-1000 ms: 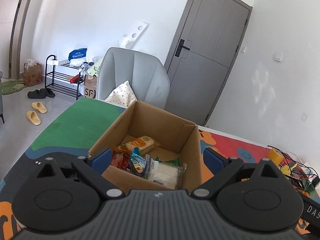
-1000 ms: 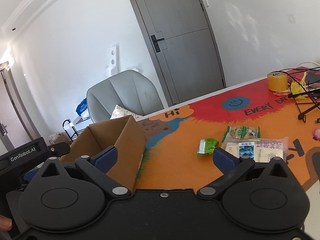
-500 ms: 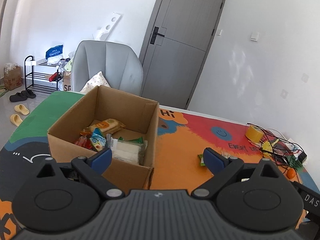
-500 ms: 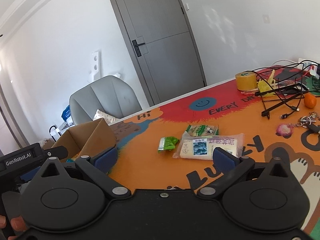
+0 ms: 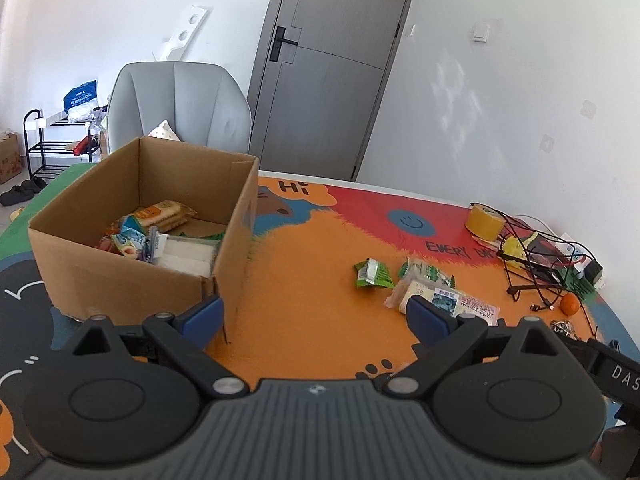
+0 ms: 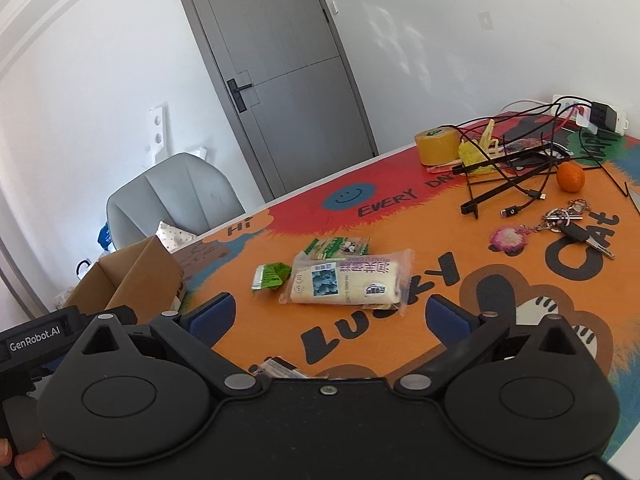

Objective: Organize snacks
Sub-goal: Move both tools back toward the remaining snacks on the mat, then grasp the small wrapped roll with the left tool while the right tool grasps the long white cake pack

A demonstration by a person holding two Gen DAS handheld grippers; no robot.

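Left tongs (image 5: 316, 316): gaping wide, holding nothing, hovering over the table (image 5: 320, 248).
Right tongs (image 6: 330, 318): also spread wide, gripping nothing.
Box (image 5: 132, 276): sitting ahead-left of the left tongs, already holding snacks.
Cake pack (image 6: 346, 282): lying just ahead of the right tongs.
Green packets (image 6: 270, 275): resting just beside the cake pack, left and behind.

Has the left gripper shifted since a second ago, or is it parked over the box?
Yes. The left gripper swung right: the cardboard box, centred before, now sits left, and loose snacks appear.
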